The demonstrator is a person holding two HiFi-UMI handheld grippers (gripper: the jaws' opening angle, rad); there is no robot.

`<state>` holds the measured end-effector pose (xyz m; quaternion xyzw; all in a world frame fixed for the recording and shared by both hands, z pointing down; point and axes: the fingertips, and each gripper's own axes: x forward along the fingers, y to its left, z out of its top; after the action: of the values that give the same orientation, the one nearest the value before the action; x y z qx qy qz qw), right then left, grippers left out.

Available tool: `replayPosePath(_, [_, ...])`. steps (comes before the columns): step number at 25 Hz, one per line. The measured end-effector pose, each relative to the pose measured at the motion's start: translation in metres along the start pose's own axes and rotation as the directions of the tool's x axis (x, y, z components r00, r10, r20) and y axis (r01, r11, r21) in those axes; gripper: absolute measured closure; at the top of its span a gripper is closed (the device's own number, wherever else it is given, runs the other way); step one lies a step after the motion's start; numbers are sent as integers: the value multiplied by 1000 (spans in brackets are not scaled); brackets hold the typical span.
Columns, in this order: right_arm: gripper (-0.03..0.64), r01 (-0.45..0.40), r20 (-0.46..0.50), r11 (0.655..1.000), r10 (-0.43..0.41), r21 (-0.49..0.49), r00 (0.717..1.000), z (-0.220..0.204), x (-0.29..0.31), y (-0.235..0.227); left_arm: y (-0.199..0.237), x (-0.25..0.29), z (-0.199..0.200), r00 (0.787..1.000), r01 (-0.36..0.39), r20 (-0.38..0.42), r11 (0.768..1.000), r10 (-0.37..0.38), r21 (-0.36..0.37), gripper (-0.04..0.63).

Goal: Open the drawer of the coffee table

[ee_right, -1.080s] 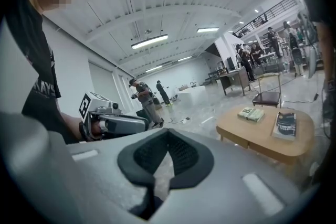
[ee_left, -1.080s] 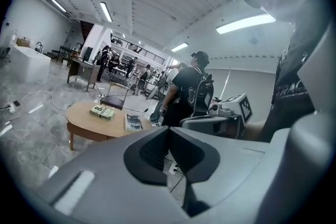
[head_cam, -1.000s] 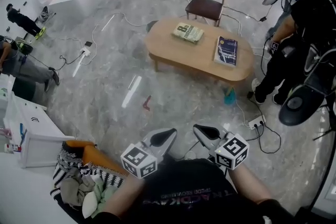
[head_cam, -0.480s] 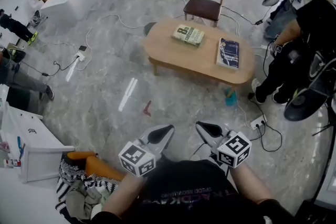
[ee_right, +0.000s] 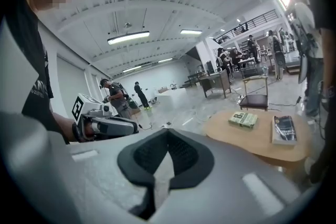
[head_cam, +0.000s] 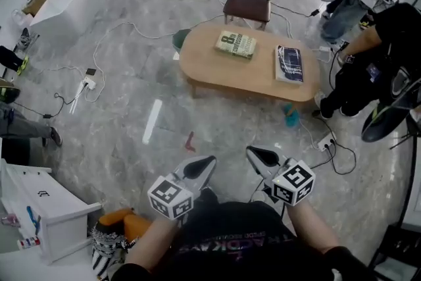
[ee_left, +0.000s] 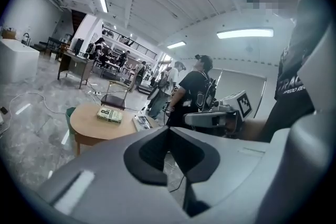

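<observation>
1. 2 grippers sit at the bottom centre of the head view. The left gripper (head_cam: 202, 165) and the right gripper (head_cam: 258, 156) are side by side but apart, and both point up-frame.
2. Left gripper (ee_left: 169, 129): jaws clenched tip to tip, with nothing between them. Right gripper (ee_right: 168, 132): likewise clenched and empty.
3. The coffee table (head_cam: 223, 68) stands in the upper centre of the head view, well apart from both grippers. It has an oval wooden top with a rounded edge. Its drawer cannot be made out in any view.
4. A green book (head_cam: 235, 43) lies at mid-top and a dark book (head_cam: 289, 64) toward the right end. Both sit inside the edge.
5. Bare marble floor (head_cam: 217, 118) runs from the grippers to the table's near edge. A small red object (head_cam: 190, 141) lies on it, left of centre.
6. At the right end of the table there is a teal object (head_cam: 291, 116) on the floor. A power strip (head_cam: 325, 141) with cables lies near it. A person in black (head_cam: 368, 69) stands close by.
7. A chair (head_cam: 248, 6) stands just beyond the far edge.
</observation>
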<state>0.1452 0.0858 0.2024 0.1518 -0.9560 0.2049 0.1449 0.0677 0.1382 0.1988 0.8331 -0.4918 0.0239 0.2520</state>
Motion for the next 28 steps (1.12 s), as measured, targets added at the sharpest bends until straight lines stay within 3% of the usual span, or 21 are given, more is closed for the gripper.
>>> replayPosePath(5, [615, 84, -2, 996, -84, 17, 996, 6, 39, 3, 46, -14, 12, 999, 50, -6, 999, -50, -5, 589])
replayPosePath(13, [615, 195, 31, 981, -195, 26, 980, 19, 83, 16, 95, -41, 12, 990, 125, -69, 991, -122, 47, 589])
replayPosePath(28, [615, 227, 29, 972, -229, 64, 973, 34, 107, -14, 157, -28, 36, 998, 54, -38, 998, -53, 22, 589])
